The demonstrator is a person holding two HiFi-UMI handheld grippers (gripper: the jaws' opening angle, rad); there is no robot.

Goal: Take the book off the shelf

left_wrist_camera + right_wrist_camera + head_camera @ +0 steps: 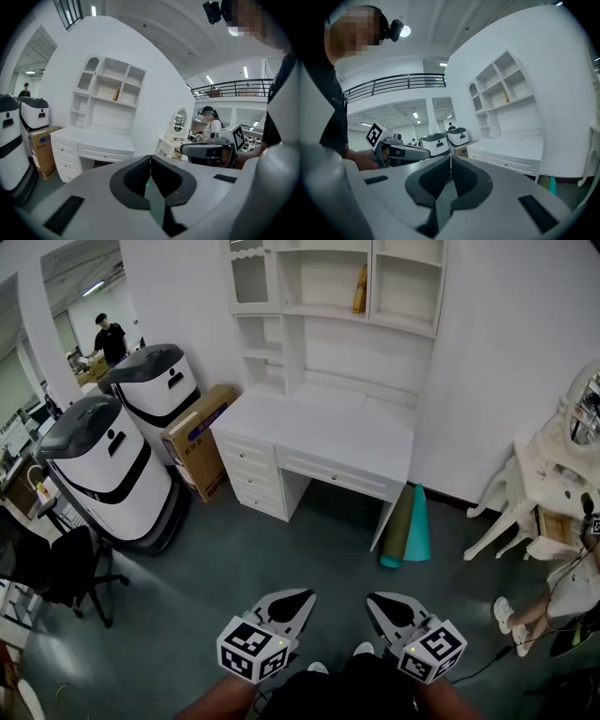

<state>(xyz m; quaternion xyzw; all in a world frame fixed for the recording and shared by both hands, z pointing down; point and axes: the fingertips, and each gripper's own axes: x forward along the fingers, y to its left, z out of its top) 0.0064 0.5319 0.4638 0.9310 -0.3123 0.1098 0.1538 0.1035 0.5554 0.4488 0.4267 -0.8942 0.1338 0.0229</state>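
Note:
An orange-yellow book [360,289] leans upright in an upper compartment of the white shelf unit [323,310] that stands on the white desk [323,432]. It also shows in the left gripper view as the book [115,95] and in the right gripper view as the book [506,97]. Both grippers hang low in the head view, far from the desk. My left gripper [300,598] is shut with nothing in it, jaws meeting [150,158]. My right gripper [375,601] is likewise shut and empty [450,157].
Two white-and-black machines [98,470] and a cardboard box [199,439] stand left of the desk. Rolled green mats [407,526] lean by its right leg. A black office chair [66,568] is at the left; a white vanity [553,479] and a seated person are at the right.

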